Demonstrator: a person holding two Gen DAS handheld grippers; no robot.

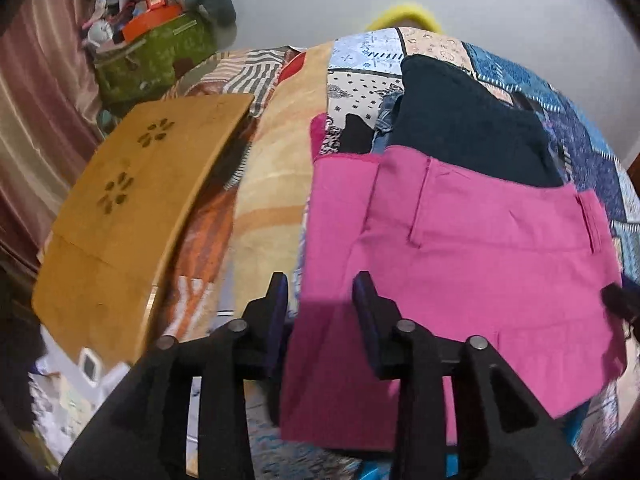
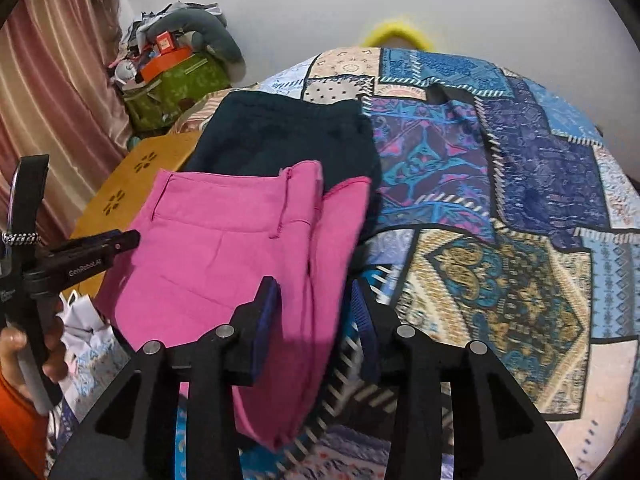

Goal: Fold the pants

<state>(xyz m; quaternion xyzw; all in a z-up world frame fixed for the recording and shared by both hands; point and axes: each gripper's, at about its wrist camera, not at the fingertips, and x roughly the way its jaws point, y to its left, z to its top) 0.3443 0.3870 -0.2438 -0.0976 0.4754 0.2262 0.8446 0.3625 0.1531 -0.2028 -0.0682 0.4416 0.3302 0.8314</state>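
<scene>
The pink pants (image 1: 460, 256) lie folded on the patchwork bedspread (image 1: 592, 160), waistband toward the far side; they also show in the right wrist view (image 2: 224, 256). My left gripper (image 1: 320, 284) is open, its fingers straddling the pants' near left edge from just above. My right gripper (image 2: 314, 292) is open over the pants' near right edge. The left gripper (image 2: 100, 246) also shows side-on at the left of the right wrist view, held by a hand. A dark folded garment (image 1: 464, 128) lies just behind the pink pants.
A wooden lap tray (image 1: 132, 208) sits left of the pants on an orange blanket (image 1: 276, 184). A green bag with clutter (image 1: 152, 56) stands against the wall by a curtain (image 1: 36, 120). The patchwork bedspread (image 2: 500, 208) stretches to the right.
</scene>
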